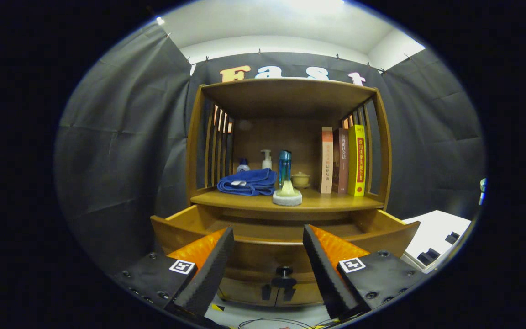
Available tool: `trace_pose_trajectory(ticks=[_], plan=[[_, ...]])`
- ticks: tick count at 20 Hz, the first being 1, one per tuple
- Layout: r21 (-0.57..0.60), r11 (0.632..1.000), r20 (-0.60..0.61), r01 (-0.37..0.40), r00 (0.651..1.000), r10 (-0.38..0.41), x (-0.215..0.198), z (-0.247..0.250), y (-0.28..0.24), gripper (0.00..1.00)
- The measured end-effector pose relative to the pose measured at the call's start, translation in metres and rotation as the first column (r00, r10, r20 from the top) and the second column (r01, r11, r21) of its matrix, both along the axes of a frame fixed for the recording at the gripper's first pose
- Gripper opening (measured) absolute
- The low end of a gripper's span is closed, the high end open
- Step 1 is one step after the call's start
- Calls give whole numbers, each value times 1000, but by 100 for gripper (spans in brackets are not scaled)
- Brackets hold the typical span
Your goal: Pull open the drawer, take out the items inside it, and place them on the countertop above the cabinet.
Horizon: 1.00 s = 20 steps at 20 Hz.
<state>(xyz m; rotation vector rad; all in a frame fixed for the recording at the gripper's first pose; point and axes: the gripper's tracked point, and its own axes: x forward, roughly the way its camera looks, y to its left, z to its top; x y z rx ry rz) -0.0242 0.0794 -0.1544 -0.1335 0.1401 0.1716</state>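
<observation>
gripper (267, 246) spread open, holding nothing, just in front of the pulled-out drawer (286, 240); blue towel (248, 181) and bottle (285, 168) up above it on the countertop (336, 202).

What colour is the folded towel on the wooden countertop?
Blue: the folded cloth towel lies beyond the open gripper, clearest in the gripper view.

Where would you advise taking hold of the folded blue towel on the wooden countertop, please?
Grip the folded blue towel at its rounded front fold, coming straight in from the front over the open wooden drawer. It lies flat with that edge facing out, and the slatted side of the shelf and the bottles behind block other approaches. The claw is open, holding nothing.
</observation>
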Motion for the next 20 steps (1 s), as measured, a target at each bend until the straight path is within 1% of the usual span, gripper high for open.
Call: trace_pose_trajectory(ticks=[4,7,12,20], plan=[[45,998,-18,52,999,-52,-3,-17,-24,99],[46,996,-31,77,997,-75,-4,-30,-36,98],[48,997,-66,63,996,-59,-6,-56,-31,98],[-19,998,-66,62,996,-63,26,-75,-36,98]])
